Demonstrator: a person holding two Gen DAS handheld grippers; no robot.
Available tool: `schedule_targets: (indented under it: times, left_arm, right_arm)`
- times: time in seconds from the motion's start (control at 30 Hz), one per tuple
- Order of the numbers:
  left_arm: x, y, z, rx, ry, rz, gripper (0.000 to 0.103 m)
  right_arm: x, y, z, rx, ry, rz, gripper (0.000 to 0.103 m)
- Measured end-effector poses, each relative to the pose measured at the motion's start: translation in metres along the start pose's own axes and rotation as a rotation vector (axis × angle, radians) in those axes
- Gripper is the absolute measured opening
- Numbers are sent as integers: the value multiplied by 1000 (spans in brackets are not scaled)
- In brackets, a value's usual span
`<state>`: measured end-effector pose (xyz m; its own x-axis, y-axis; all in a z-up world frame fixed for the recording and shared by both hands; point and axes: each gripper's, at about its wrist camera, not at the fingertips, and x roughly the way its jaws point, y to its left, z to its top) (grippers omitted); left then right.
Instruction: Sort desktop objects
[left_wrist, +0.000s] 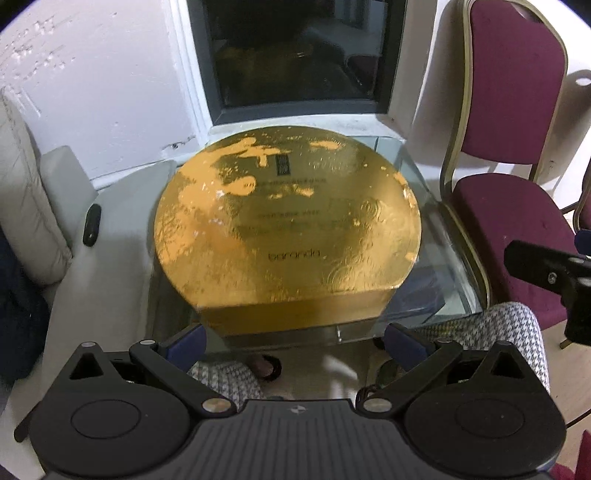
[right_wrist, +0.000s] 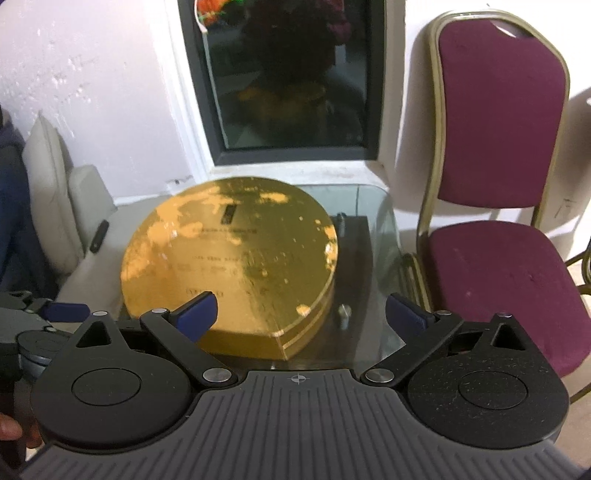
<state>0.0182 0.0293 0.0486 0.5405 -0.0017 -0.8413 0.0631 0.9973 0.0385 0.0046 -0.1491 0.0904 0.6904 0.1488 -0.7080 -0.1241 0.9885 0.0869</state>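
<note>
Hovering: both tools (left_wrist: 293, 341) (right_wrist: 301, 314) agape, empty | gold box (left_wrist: 288, 229) | right view only: metal peg (right_wrist: 344, 314)

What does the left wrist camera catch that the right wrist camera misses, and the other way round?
Only the left wrist view shows the word "baranda" on the gold box's lid and houndstooth fabric below the table edge. Only the right wrist view shows the box's layered side edge and a small metal peg under the glass. Both share the gold box, glass table, maroon chair and dark window, with each hand-held gripper open.
</note>
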Motion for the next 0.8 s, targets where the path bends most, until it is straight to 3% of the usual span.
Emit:
schedule_targets:
  times: [0.33, 0.8]
  left_arm:
    - [-16, -6, -15, 7, -35, -8, 102]
    - [-11, -6, -13, -16, -14, -7, 102]
  right_arm:
    - [-2, 10, -18, -18, 29, 50, 100]
    - [-3, 4, -23, -4, 27, 25, 100]
